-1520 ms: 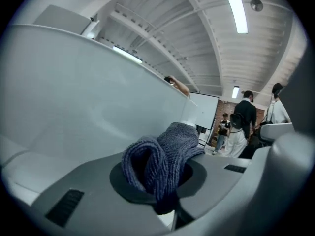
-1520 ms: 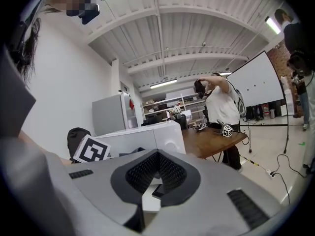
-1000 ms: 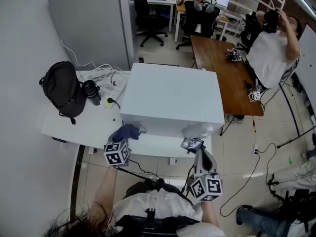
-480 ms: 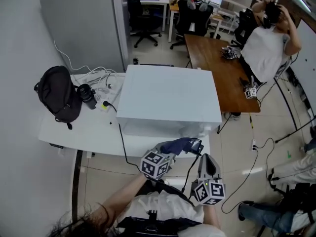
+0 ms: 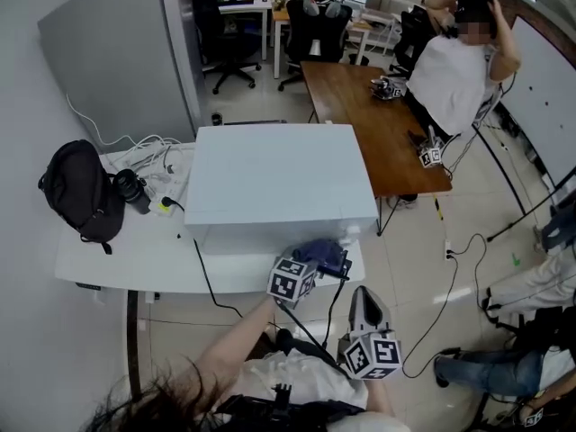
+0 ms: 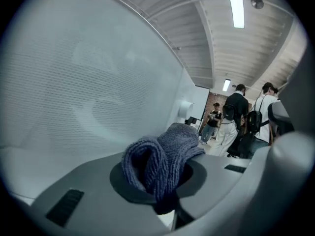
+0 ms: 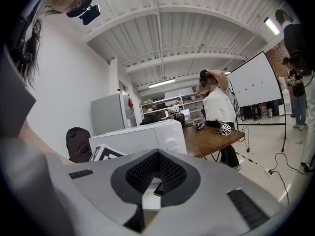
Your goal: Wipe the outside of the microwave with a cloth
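Left claw (image 5: 324,261), pinching the blue cloth (image 6: 160,166), now works the right end of the microwave (image 5: 270,183) front after crossing from its left corner, suggesting this pass is nearly done, while right claw (image 5: 364,306) hangs back, pressed together and empty.

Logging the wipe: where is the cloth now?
Head view, lower centre: cloth held in the left gripper at the front of the microwave, near its right end.
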Demonstrator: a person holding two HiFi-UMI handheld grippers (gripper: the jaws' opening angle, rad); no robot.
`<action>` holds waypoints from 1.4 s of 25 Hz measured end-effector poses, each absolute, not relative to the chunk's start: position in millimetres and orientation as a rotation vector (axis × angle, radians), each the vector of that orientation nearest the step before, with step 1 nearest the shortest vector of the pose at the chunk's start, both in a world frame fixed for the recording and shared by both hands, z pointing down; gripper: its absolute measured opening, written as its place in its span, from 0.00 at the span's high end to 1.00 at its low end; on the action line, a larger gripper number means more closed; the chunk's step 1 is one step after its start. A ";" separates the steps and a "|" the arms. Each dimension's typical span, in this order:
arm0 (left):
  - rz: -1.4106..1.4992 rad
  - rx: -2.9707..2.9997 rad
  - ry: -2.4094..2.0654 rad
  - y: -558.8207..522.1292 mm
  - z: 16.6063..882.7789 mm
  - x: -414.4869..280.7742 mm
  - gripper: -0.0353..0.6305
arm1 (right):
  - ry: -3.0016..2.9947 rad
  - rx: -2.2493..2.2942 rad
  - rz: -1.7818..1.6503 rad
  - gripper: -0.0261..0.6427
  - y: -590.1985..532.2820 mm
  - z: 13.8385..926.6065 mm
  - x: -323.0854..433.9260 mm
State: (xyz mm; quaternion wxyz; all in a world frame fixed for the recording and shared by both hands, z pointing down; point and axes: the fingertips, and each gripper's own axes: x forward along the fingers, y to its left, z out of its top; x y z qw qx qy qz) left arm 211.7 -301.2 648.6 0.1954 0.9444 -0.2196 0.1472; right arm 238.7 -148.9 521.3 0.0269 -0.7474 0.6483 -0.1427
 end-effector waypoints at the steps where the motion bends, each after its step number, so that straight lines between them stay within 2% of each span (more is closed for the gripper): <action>1: 0.403 2.631 -0.656 -306.3 649.6 194.1 0.87 | 2.014 -2.304 -0.444 0.93 -150.5 522.8 235.8; 14: 0.318 2.251 -1.421 -365.5 669.3 -92.2 0.87 | 2.192 -2.140 -0.392 0.93 -196.4 519.5 193.3; 17: 0.271 2.176 -1.521 -362.6 663.0 -129.9 0.87 | 2.193 -2.133 -0.388 0.93 -196.7 516.3 185.5; 21: 0.178 2.241 -1.506 -338.0 624.0 -121.0 0.87 | 2.161 -2.149 -0.379 0.93 -187.9 513.2 181.0; 29: -0.020 2.366 -1.401 -254.9 536.6 -58.4 0.87 | 2.080 -2.215 -0.386 0.93 -132.3 517.8 176.0; 35: -0.038 2.459 -1.382 -172.3 515.3 -21.6 0.87 | 2.111 -2.201 -0.392 0.93 -72.1 519.5 177.3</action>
